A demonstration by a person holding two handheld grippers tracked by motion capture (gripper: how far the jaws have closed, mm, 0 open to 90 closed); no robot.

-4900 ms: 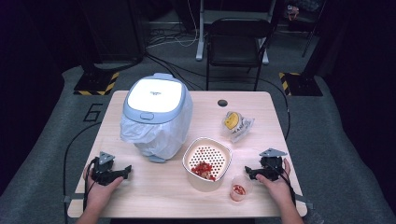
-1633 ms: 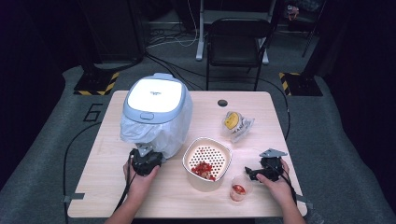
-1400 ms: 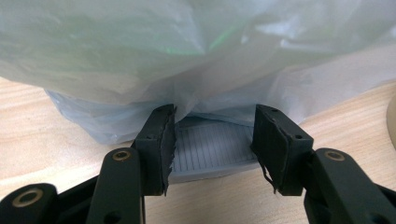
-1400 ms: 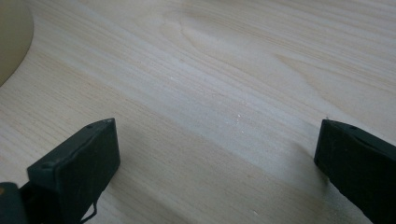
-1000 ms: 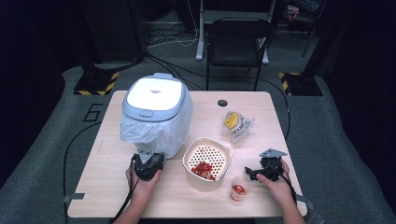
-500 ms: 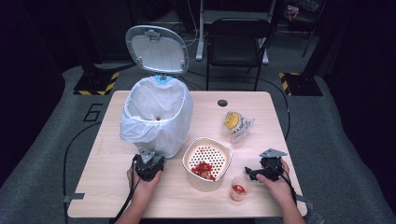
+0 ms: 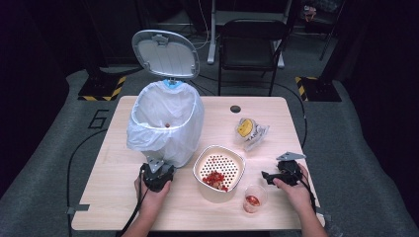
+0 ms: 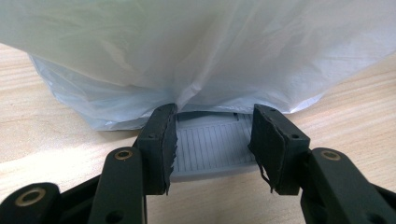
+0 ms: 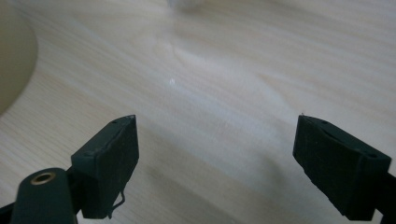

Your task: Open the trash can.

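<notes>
A white pedal bin (image 7: 165, 123) lined with a white bag stands at the table's left, its lid (image 7: 165, 53) swung up and open. My left gripper (image 7: 157, 170) sits at the bin's foot. In the left gripper view its jaws (image 8: 212, 112) hold the sides of the grey ribbed pedal (image 8: 212, 144) under the bag's hem. My right gripper (image 7: 264, 175) rests on the table at the right, pointing left. Its jaws (image 9: 215, 123) stand wide over bare wood with nothing between them, and they have just been closing a little.
A cream colander bowl (image 7: 236, 159) with red scraps (image 7: 215, 178) stands between the grippers. A small clear cup (image 7: 253, 198) with a red piece is near the front edge. A yellow snack bag (image 7: 249, 131) lies behind the right hand. A black chair (image 7: 252, 44) stands beyond the table.
My left hand came from the table's left front to the bin's foot and closed on the pedal. The lid then swung up. The right hand stayed put.
</notes>
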